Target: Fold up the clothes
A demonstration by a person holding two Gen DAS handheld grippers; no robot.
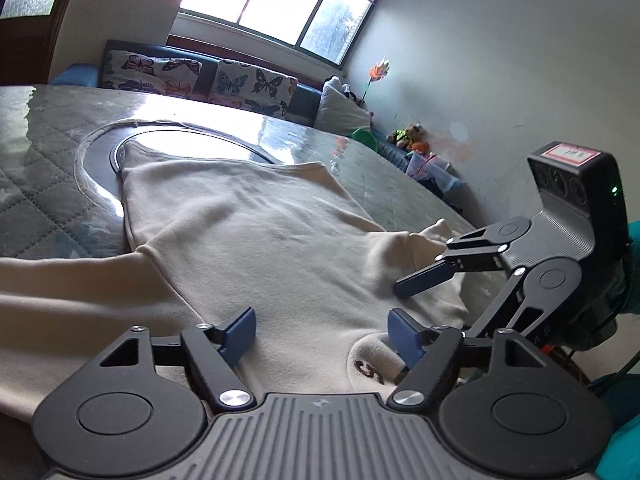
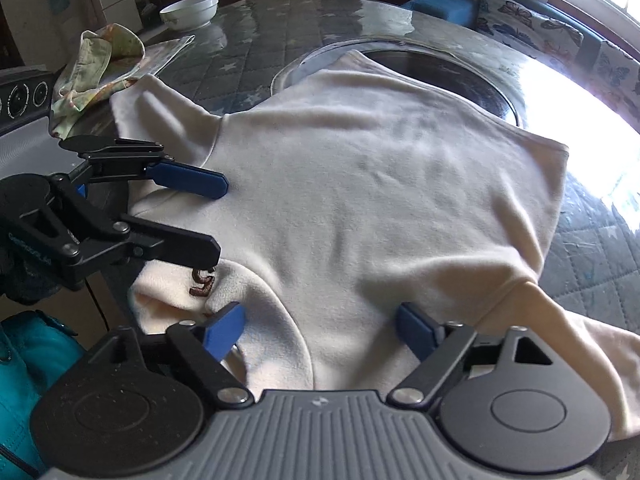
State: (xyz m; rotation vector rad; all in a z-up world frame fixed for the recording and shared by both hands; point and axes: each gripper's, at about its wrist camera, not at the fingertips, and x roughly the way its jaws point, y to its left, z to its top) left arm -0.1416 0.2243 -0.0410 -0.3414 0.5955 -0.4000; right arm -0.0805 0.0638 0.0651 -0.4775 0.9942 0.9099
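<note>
Sweatshirt [image 2: 360,200]: cream fleece, spread flat on the counter [image 2: 600,248], its far hem lying over the round dark inset [image 2: 460,68]; the collar with brown embroidered lettering [image 2: 204,280] is at the near edge.
Left tool [image 1: 322,330]: released, blue pads spread wide just above the cloth near the collar, gripping nothing.
Right tool [image 2: 320,328]: released, pads apart over the near edge of the sweatshirt.
Far left: a floral garment [image 2: 96,76] bunched up, and a white bowl [image 2: 190,10] beyond it.

White bowl [image 2: 189,10], butterfly cushions [image 1: 192,76], pinwheel [image 1: 380,70], possibly plush toys [image 1: 412,138], window [image 1: 276,0]
</note>
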